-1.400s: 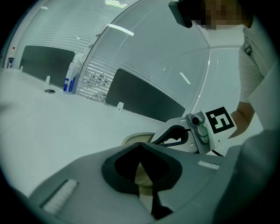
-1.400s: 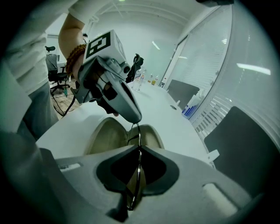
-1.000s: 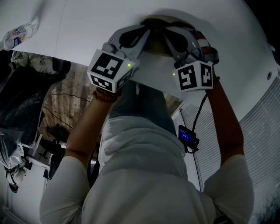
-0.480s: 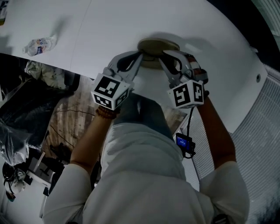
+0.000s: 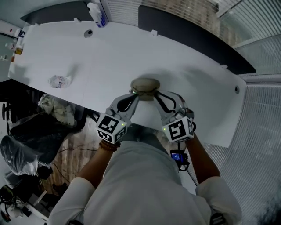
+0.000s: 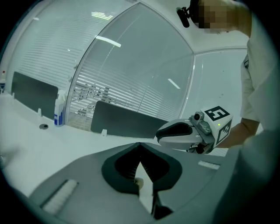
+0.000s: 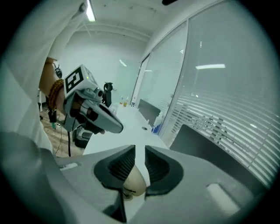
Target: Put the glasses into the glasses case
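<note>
A closed beige glasses case [image 5: 145,83] lies on the white table [image 5: 88,57]; no glasses show. Seen from the head, both grippers hover at its near side, raised off the table. My left gripper [image 5: 133,93] has its tips together, nothing between them [image 6: 140,146]; a sliver of the case [image 6: 138,182] shows under them. My right gripper [image 5: 156,93] is open by a narrow gap [image 7: 140,148], and the case [image 7: 133,181] shows through that gap, below the pads and untouched by them. Each gripper view shows the other gripper: the right gripper [image 6: 175,131], the left gripper [image 7: 98,116].
A crumpled clear wrapper [image 5: 59,81] lies at the table's left. A spray bottle [image 5: 97,9] stands at the far edge beside dark divider panels [image 5: 193,35]. Cable holes [image 5: 89,32] [image 5: 237,89] pierce the top. Clutter and cables [image 5: 57,112] lie on the floor left of the person.
Both grippers have lifted up and back from the table, and the head view has pulled away to take in the whole table. The case stays where it lay.
</note>
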Available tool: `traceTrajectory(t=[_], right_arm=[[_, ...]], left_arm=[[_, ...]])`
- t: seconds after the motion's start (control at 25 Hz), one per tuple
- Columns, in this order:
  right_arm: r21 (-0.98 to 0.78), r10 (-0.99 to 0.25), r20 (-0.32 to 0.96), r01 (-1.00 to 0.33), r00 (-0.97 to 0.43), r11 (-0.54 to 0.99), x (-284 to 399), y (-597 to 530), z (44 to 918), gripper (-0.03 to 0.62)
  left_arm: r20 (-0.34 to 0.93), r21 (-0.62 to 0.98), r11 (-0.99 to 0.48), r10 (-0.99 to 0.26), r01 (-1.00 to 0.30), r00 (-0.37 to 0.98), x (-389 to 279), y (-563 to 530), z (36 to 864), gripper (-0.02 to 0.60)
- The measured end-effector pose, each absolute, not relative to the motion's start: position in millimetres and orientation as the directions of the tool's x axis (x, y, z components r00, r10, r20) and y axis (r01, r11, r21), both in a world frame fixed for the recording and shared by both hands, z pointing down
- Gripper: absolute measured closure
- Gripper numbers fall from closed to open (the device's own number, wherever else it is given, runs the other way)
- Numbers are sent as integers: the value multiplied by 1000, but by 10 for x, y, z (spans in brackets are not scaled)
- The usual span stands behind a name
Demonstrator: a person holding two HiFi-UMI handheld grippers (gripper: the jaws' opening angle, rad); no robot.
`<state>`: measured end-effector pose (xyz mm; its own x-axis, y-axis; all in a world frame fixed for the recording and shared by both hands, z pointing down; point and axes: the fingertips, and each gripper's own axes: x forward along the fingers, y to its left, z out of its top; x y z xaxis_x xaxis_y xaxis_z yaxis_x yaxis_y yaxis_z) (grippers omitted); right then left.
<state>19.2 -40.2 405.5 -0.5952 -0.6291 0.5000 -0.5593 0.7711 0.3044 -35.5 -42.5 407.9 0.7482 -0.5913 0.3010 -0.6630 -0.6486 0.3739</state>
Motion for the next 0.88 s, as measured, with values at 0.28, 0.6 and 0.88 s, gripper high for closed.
traceTrajectory(t=[0.28, 0.6, 0.88], right_arm=[[273, -723, 371, -676, -583, 685, 260, -208, 3056, 526], [168, -818, 121, -800, -563, 576, 494, 44, 2161, 542], [64, -868, -4, -867, -496, 495, 695, 502, 1739, 591]], left_arm=[[175, 342, -743, -550, -575, 816, -103, -212, 3179, 578], [3, 249, -824, -524, -508, 852, 131, 3, 2262, 578], [-103, 218, -867, -477, -448, 873, 316, 337, 1820, 578]])
